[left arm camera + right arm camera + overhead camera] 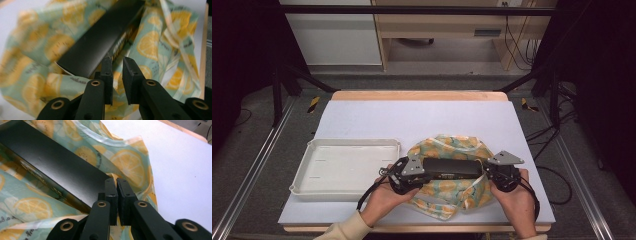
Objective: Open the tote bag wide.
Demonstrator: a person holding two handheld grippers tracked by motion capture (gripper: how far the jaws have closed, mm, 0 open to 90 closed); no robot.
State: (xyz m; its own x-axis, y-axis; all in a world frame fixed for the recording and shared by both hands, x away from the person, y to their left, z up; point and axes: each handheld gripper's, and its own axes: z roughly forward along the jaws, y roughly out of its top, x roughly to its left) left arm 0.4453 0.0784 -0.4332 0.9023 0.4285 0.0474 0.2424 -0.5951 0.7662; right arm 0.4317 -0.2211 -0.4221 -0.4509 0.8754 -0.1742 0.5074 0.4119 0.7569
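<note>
At the left of the high view, a shallow white plastic tray [344,168] with a raised rim and rounded corners lies on the pale lavender mat that covers the wooden table [422,122]. It is rectangular, with its long side across the table.

Just to the tray's right, the left gripper [416,176] meets the left end of a long, flat, matte black cardboard box [452,168]. The box lies across the table, its long axis left to right, one end toward each gripper. It rests in the open mouth of a soft, crumpled bag of glossy mint-green plastic film printed with yellow lemon slices [447,192], near the front edge of the mat. Pale light-coloured handle straps run along the bag's rim. A line of small pale lettering runs along the box's front side; gold lettering shows on its narrow side in the left gripper view, too blurred to read. The small dark script printed on the bag is also unreadable.

In the left gripper view, the left gripper [117,65] has its jaws narrow, a slim gap between the pads, just below the box's [100,40] lower corner, with bag film [155,45] behind; whether anything is pinched there I cannot tell.

At the right, the right gripper [488,175] sits at the box's right end. In the right gripper view, the right gripper [116,184] has its jaws pressed nearly together at the box's [50,165] corner, over the bag's edge [130,167]; whether film is caught between the pads cannot be made out.
</note>
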